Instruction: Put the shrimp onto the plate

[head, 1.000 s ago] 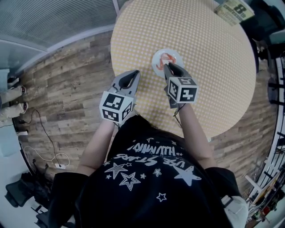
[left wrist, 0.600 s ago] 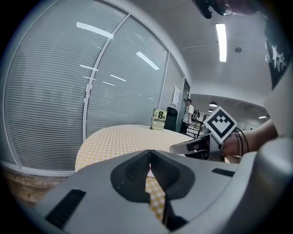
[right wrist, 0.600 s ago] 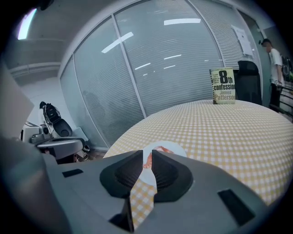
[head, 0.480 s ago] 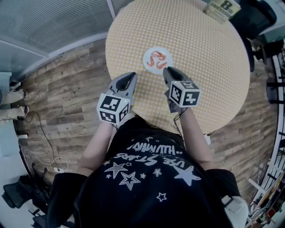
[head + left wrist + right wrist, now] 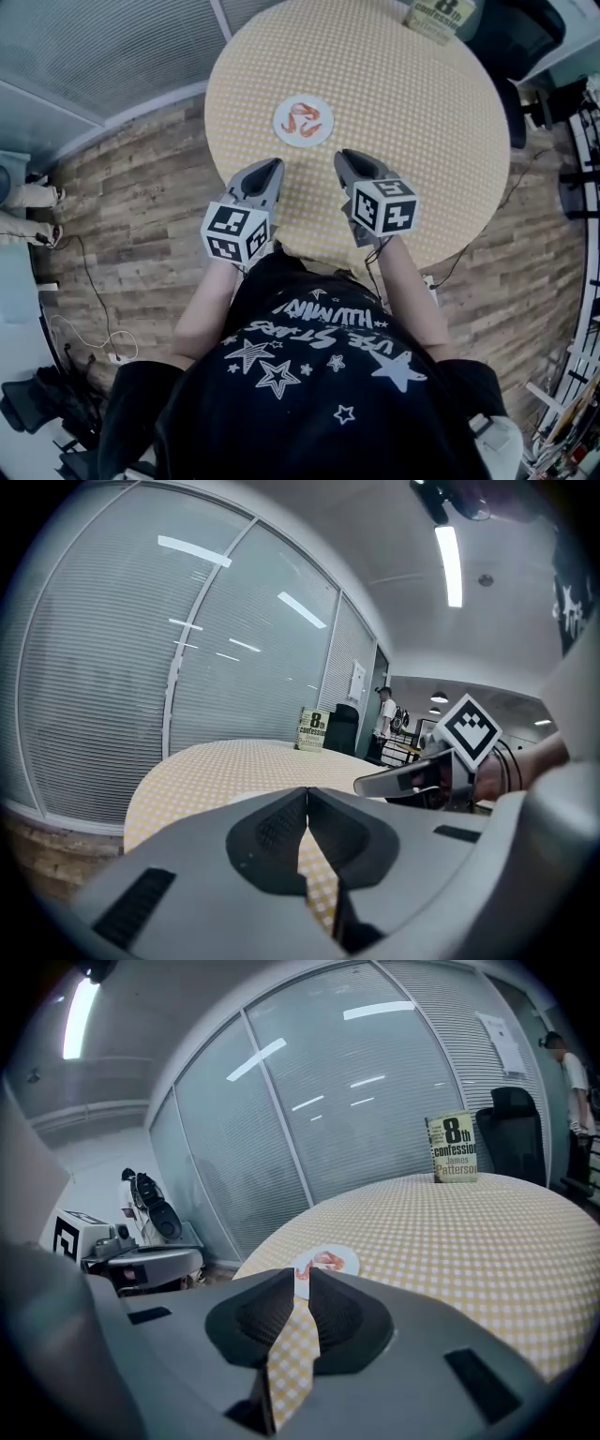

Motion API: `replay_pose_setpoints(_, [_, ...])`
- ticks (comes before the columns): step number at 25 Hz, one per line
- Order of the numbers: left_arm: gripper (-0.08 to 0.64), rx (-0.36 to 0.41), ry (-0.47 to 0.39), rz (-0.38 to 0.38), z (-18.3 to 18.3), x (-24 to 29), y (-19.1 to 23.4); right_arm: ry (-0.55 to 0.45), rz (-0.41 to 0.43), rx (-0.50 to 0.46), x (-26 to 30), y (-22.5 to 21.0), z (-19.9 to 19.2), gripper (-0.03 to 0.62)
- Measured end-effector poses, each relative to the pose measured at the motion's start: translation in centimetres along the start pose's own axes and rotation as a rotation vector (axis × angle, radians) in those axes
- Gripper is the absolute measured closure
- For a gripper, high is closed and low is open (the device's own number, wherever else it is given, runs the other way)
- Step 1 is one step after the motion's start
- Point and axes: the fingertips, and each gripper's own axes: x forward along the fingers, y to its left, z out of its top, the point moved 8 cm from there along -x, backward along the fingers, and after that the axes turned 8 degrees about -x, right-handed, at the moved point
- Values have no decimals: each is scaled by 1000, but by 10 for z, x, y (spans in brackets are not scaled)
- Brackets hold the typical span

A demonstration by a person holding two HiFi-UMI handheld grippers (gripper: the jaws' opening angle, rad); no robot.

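The shrimp [image 5: 302,119] lies on the small white plate [image 5: 304,142], orange against the white, with nothing holding it. The plate sits on the left half of the round bench [image 5: 403,122], which is covered with a yellow checked cloth, and it is well in from the edge.

Both claws hover over the near rim of the bench, side by side and apart from each other, their tips pointing towards the far side. The plate lies beyond them, clear of both, slightly nearer the left claw's line than the right's.

The left claw [image 5: 268,169] has its jaws together: in the left gripper view the tips meet in a single seam and nothing is between them. The right claw [image 5: 347,157] has its jaws almost together. In the right gripper view a thin slit remains between the tips, and only checked cloth and a sliver of the plate show through it, so this claw is empty too.

At the far edge of the bench a book [image 5: 439,13] stands upright, its cover facing the person. Just right of the book, off the bench, is a black chair [image 5: 511,37]. A plank floor [image 5: 122,197] surrounds the bench, and a glass wall with blinds [image 5: 94,47] runs along the far left.
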Motion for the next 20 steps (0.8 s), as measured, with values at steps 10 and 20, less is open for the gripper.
replay_pose_setpoints(10, [551, 36, -11, -8, -14, 6, -83, -77, 35, 64, -84, -31, -36, 532])
replay_pose_setpoints(20, [551, 49, -60, 72, -30, -15, -151, -108, 110, 29, -138, -47, -53, 532])
